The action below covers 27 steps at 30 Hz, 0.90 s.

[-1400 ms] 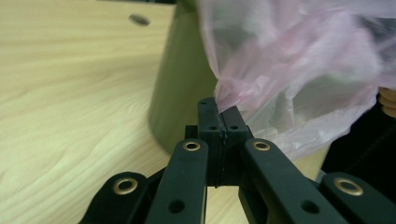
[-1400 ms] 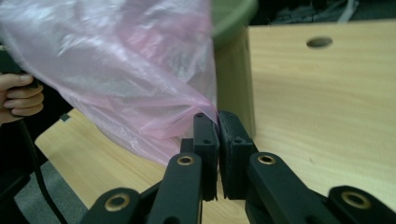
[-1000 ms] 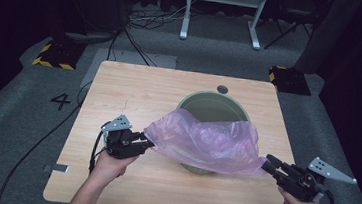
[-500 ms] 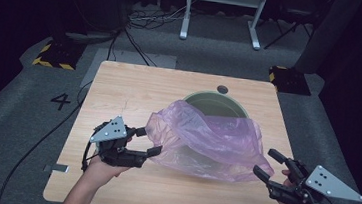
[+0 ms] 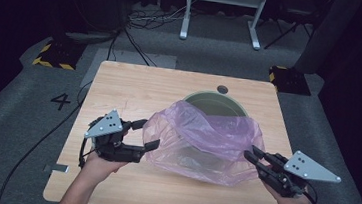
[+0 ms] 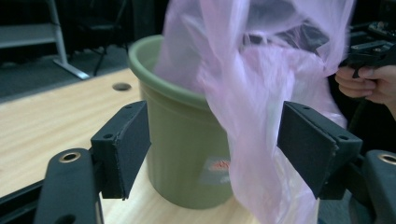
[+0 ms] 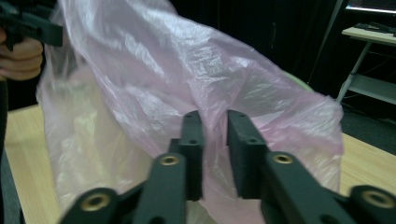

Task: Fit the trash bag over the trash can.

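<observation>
Your right gripper [image 5: 253, 155] has just been closing, nipping the bag [image 5: 205, 144] edge to keep its mouth taut. Your left gripper [image 5: 144, 134], jaws apart and just been opening, stands beside the bag draped over the bin [image 6: 182, 154].

Grey carpet floor [image 5: 25, 132], dim and dark at the edges. Beyond the jaws, a white-legged stand [image 5: 223, 10] and cables [image 5: 146, 21]. Left of them, a white "4" [image 5: 62, 101] and a hazard-striped block [image 5: 53, 55]; another block [image 5: 289, 80] far right.
</observation>
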Each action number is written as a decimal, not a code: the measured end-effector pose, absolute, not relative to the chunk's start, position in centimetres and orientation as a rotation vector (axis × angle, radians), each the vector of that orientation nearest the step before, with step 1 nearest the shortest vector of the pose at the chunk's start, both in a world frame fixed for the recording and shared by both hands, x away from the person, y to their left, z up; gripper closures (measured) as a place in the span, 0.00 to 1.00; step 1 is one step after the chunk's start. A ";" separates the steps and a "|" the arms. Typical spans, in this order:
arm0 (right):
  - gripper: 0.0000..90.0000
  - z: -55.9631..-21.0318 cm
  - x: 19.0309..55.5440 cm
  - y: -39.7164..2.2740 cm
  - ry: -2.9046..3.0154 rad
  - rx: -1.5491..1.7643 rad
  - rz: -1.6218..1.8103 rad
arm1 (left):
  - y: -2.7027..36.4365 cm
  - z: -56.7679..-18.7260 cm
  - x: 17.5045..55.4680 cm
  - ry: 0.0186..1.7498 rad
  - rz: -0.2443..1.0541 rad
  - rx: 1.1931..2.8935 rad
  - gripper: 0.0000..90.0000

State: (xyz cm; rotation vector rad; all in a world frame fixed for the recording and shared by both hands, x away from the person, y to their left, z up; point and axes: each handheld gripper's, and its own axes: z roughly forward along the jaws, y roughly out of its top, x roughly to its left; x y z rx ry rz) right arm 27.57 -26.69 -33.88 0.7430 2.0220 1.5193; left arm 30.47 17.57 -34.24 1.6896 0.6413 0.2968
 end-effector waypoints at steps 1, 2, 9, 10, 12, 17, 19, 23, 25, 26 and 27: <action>0.92 -33.7 27.8 -26.8 2.016 0.762 1.534 | 17.7 -33.8 30.4 0.625 0.304 1.685 0.27; 0.92 -33.5 27.9 -26.9 2.014 0.769 1.547 | 17.7 -33.3 30.4 0.612 0.317 1.676 0.27; 0.93 -32.7 29.3 -27.5 2.013 0.837 1.609 | 15.9 -31.1 31.9 0.592 0.372 1.706 0.32; 0.93 -32.6 29.5 -27.6 2.016 0.848 1.613 | 15.6 -30.9 32.2 0.604 0.372 1.706 0.35; 0.93 -32.5 29.8 -27.7 2.016 0.867 1.623 | 15.0 -30.7 32.6 0.609 0.363 1.700 0.38; 0.93 -32.3 30.3 -27.8 2.015 0.892 1.620 | 14.1 -30.3 33.3 0.613 0.351 1.711 0.63; 0.94 -32.2 30.4 -27.7 2.011 0.904 1.616 | 13.8 -30.2 33.5 0.634 0.361 1.712 0.79; 0.94 -31.8 30.5 -27.5 1.998 0.928 1.593 | 13.5 -30.0 34.3 0.690 0.366 1.691 0.99; 0.95 -31.6 30.7 -27.5 1.992 0.947 1.571 | 13.3 -30.0 34.8 0.720 0.362 1.686 1.00; 0.95 -31.5 30.9 -27.5 1.984 0.968 1.564 | 13.1 -30.0 35.1 0.750 0.363 1.686 1.00; 0.95 -31.4 31.1 -27.5 1.976 0.991 1.562 | 13.0 -30.2 35.5 0.776 0.354 1.682 1.00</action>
